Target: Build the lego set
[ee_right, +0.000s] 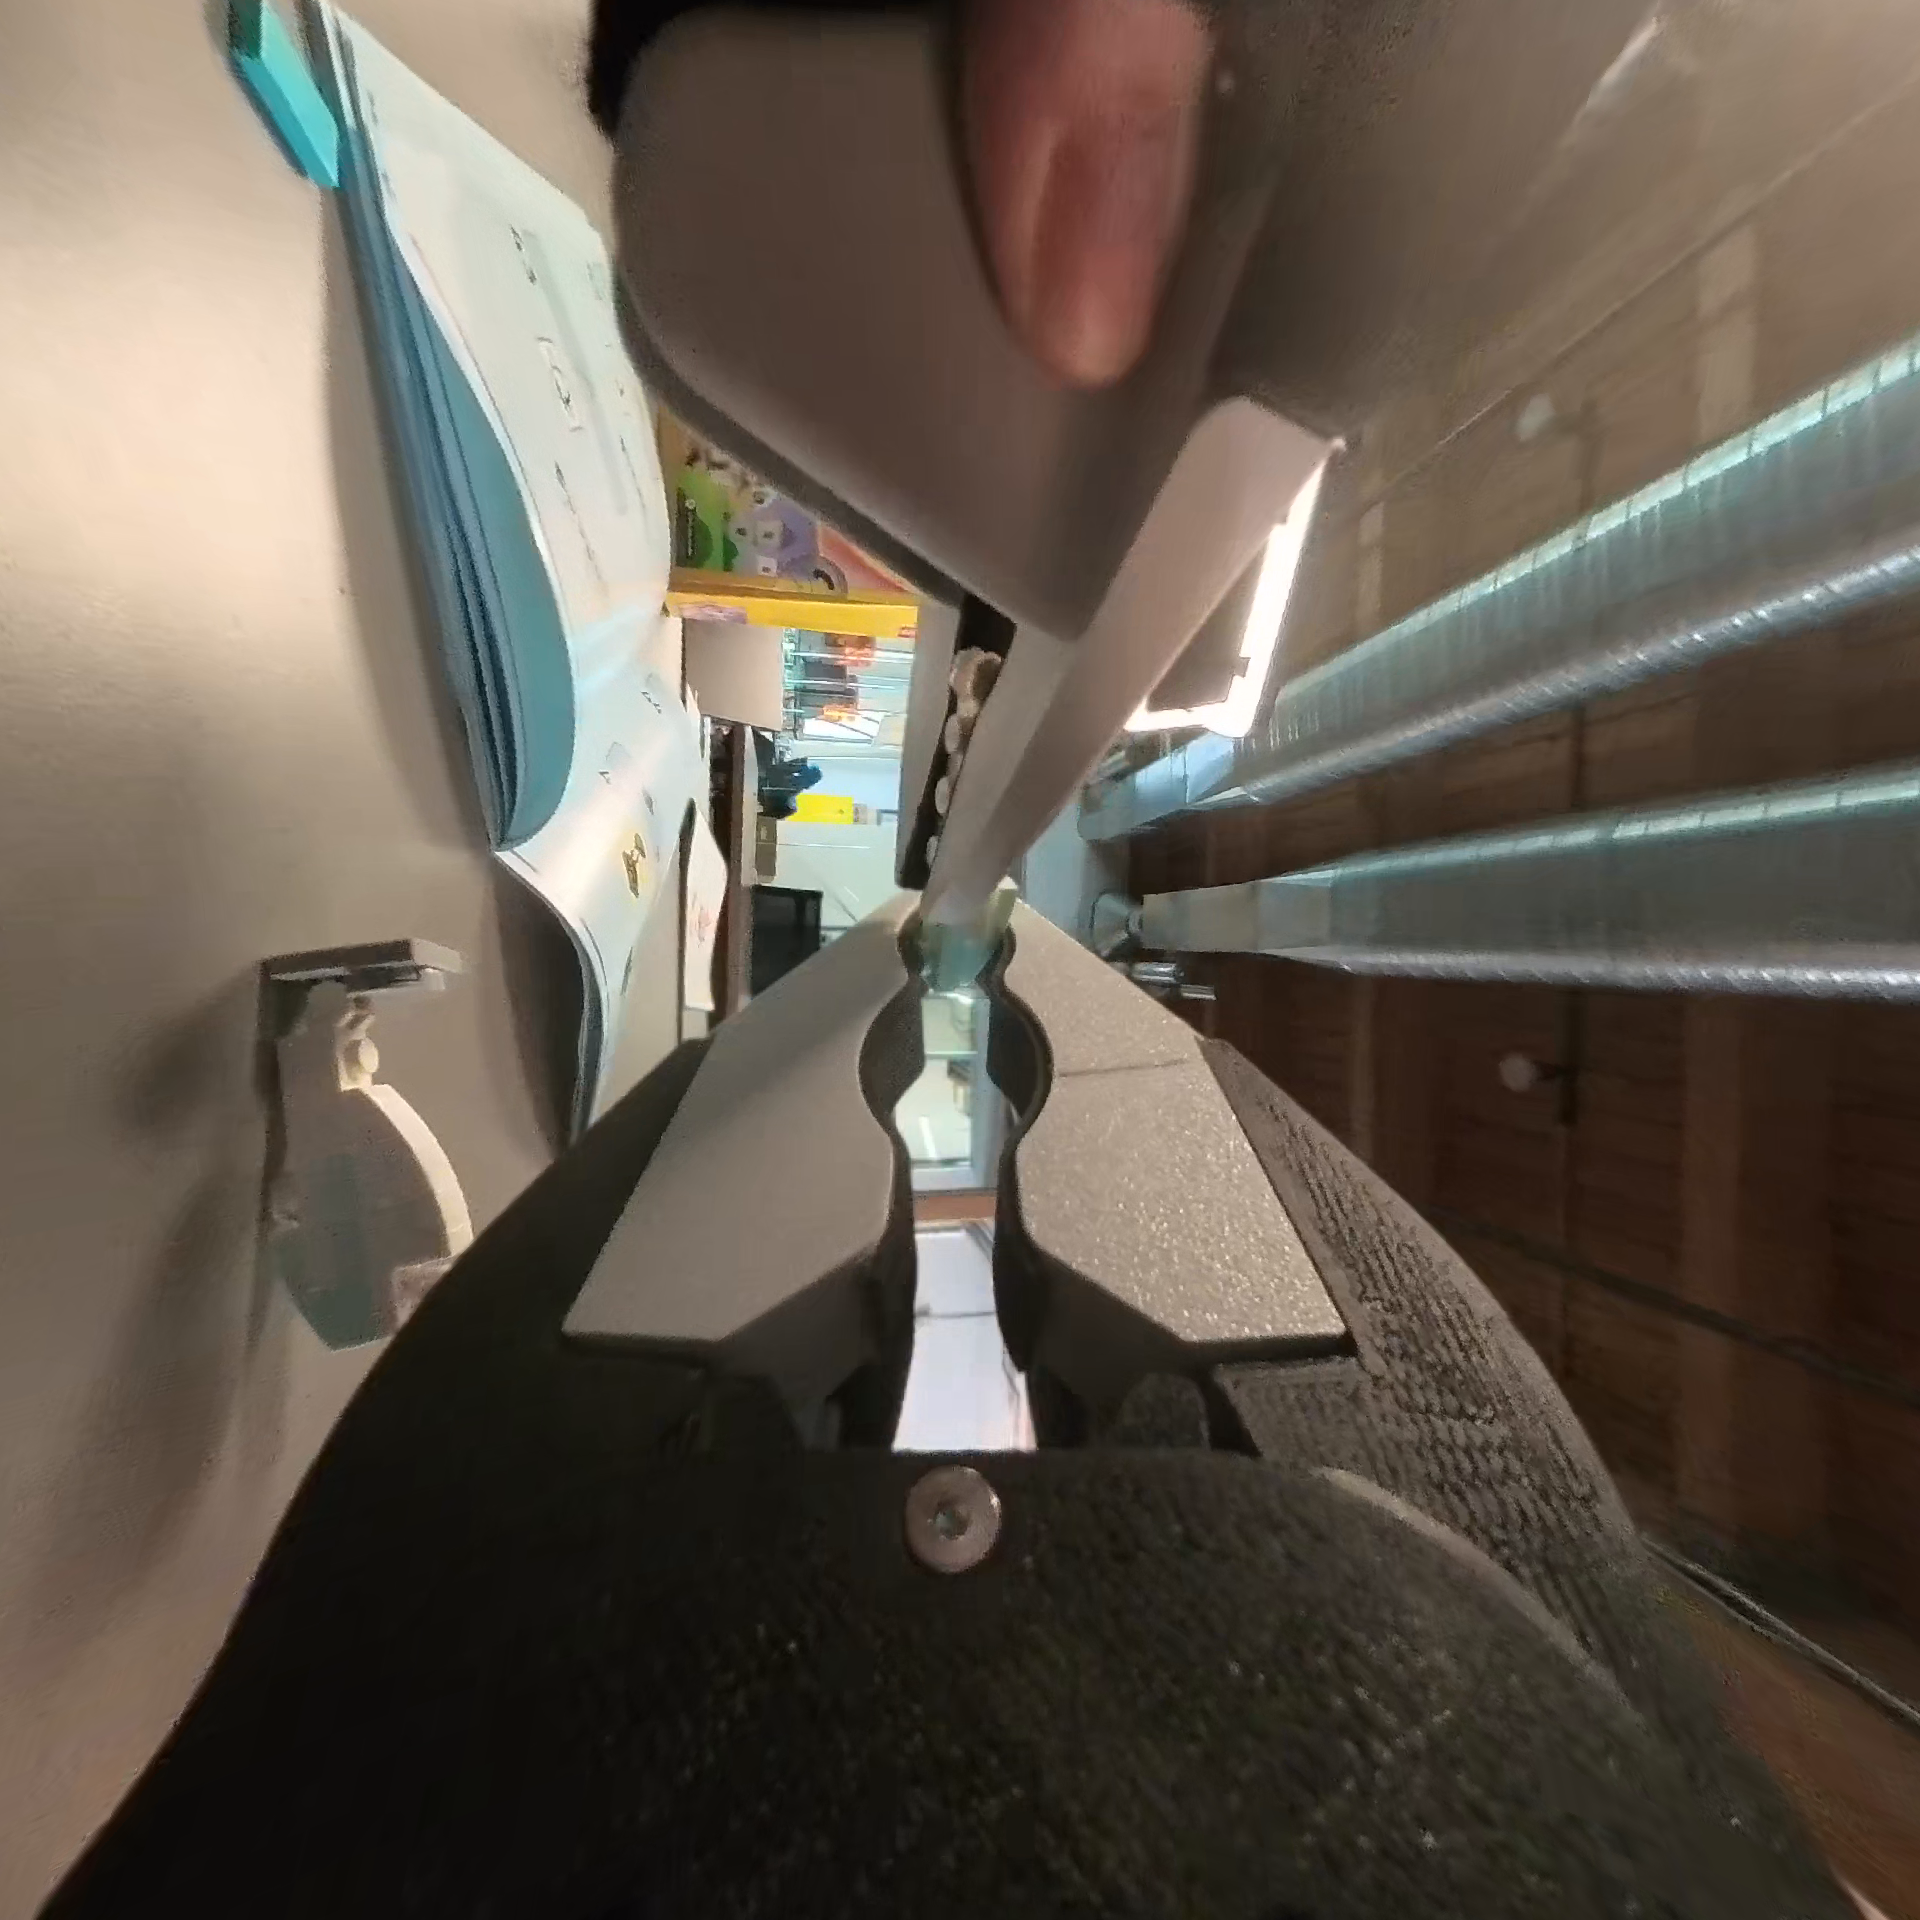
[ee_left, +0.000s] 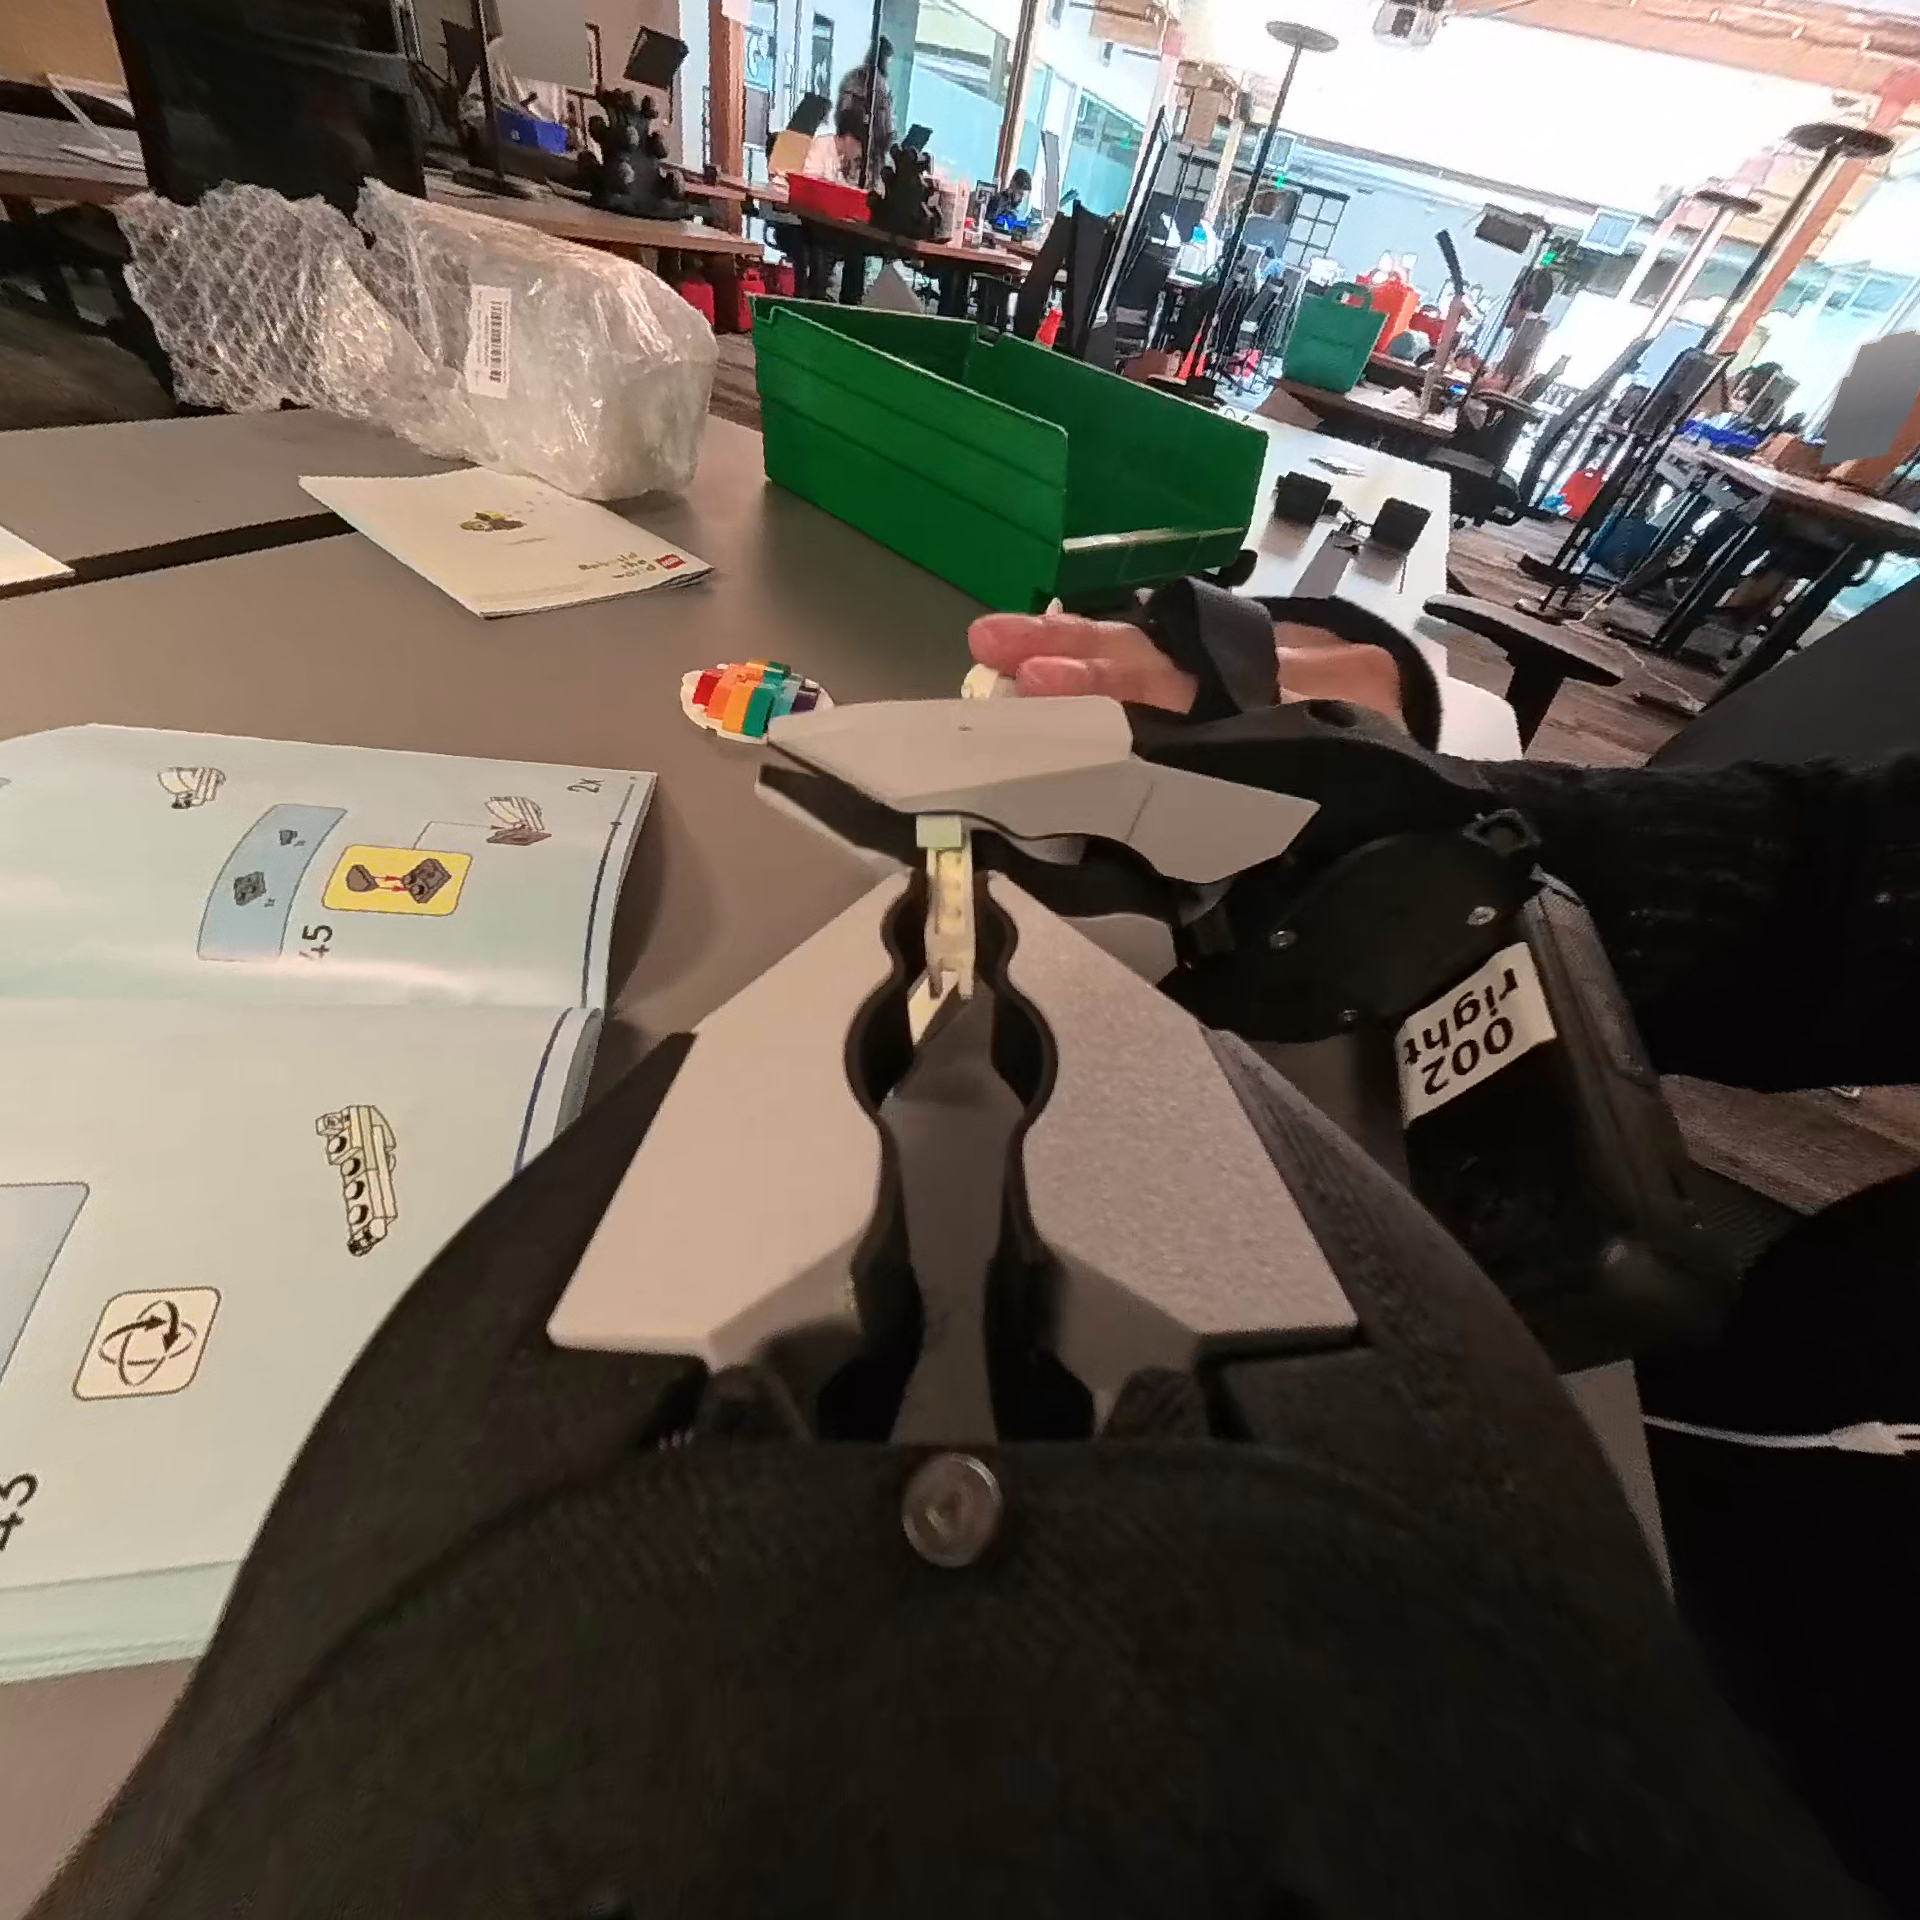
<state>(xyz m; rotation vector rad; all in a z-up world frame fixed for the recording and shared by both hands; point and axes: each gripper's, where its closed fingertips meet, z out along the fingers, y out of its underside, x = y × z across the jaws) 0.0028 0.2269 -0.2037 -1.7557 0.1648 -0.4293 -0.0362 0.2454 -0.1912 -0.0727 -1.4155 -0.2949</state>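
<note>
In the left wrist view my left gripper (ee_left: 948, 902) is shut on a white studded lego assembly (ee_left: 951, 920), held upright above the table. My right gripper (ee_left: 792, 774) reaches in from the right, just above it, shut on a small pale green piece (ee_left: 940, 831) that touches the assembly's top. In the right wrist view my right gripper (ee_right: 954, 930) pinches that translucent green piece (ee_right: 956, 954). The left gripper (ee_right: 927, 883) comes down from above with the studded assembly (ee_right: 961, 717) between its fingers. A finger of the right hand (ee_left: 1081, 655) pins another white piece (ee_left: 982, 681).
An open instruction booklet (ee_left: 312, 987) lies on the left of the grey table (ee_left: 727, 623). A rainbow lego piece (ee_left: 753, 698), a small closed booklet (ee_left: 509, 540), a green bin (ee_left: 997, 457) and a bubble-wrap bag (ee_left: 468, 332) lie farther back. A white and grey lego part (ee_right: 353, 1143) lies on the table. The gap from one gripper's tips to the other's is roughly 4 cm.
</note>
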